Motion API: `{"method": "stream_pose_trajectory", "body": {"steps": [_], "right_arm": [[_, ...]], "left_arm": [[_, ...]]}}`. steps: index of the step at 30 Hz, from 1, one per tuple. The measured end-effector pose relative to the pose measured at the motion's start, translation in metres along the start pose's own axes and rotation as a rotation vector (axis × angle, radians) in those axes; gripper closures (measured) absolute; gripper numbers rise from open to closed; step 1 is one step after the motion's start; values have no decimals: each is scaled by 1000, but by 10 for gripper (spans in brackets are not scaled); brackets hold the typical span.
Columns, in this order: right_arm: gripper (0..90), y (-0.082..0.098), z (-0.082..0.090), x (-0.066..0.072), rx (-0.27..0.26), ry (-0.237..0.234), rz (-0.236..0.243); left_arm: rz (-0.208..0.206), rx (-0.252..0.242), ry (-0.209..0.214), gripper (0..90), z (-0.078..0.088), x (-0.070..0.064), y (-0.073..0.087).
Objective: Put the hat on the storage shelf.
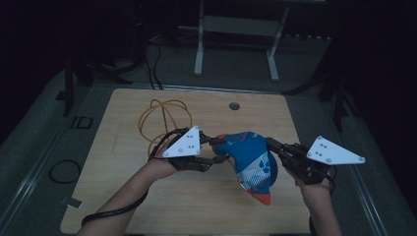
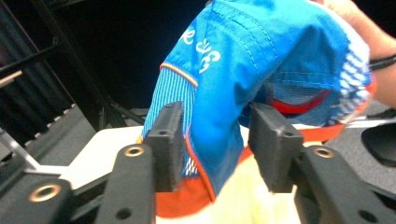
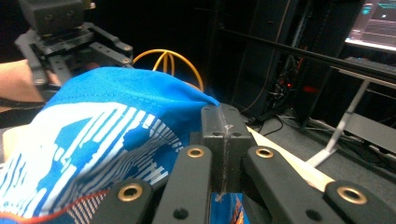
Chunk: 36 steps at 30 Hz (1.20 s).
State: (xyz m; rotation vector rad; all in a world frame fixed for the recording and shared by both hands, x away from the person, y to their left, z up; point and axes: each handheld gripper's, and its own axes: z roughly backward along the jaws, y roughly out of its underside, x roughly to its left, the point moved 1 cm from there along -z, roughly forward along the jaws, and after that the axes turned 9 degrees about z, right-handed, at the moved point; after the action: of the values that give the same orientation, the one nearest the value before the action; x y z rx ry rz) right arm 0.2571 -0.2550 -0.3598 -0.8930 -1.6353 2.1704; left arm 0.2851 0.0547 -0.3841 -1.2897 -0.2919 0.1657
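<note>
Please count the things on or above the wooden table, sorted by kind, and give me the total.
Tools: 2, the left tool and the right tool
Blue caps: 1, the cap held between both tools
Orange cable loops: 1, the cable lying on the table
Total: 4

The right gripper [image 3: 223, 135] has its two black jaws pressed flat together, pinching the edge of a blue cap [image 3: 107, 135] with white print and an orange trim line. The left gripper [image 3: 70, 35] sits beyond the cap at upper left, a hand [image 3: 18, 79] beside it. An orange cable loop [image 3: 168, 60] rises behind the cap over the pale table [image 3: 280, 156].
</note>
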Motion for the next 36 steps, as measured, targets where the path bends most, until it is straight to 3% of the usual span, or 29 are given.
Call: {"method": "stream_pose_trajectory", "body": {"steps": [3,6,7,9,15,24,31,36], "right_arm": [[900,-2,2,-4,-4,16,-12],[900,-4,2,-5,-6,22,-8],[900,-6,1,-7,-10,26,-6],[900,-9,0,-9,-10,34,-7],[900,-17,-7,-14,-15,42,-3],[900,-36,-20,-22,-35,51,3],[900,-49,-34,-27,-52,48,-3],[900,-63,-51,-32,-69,31,-16]], "left_arm": [[31,-17,-39,388,10,-4,-2],[43,-25,-56,346,15,-6,-1],[77,-30,-71,276,21,-7,1],[88,-32,-75,243,24,-8,2],[153,-51,-162,86,46,-10,14],[178,-33,-316,45,81,-18,43],[183,-39,-389,50,96,-23,63],[201,-21,-443,50,103,-27,89]]}}
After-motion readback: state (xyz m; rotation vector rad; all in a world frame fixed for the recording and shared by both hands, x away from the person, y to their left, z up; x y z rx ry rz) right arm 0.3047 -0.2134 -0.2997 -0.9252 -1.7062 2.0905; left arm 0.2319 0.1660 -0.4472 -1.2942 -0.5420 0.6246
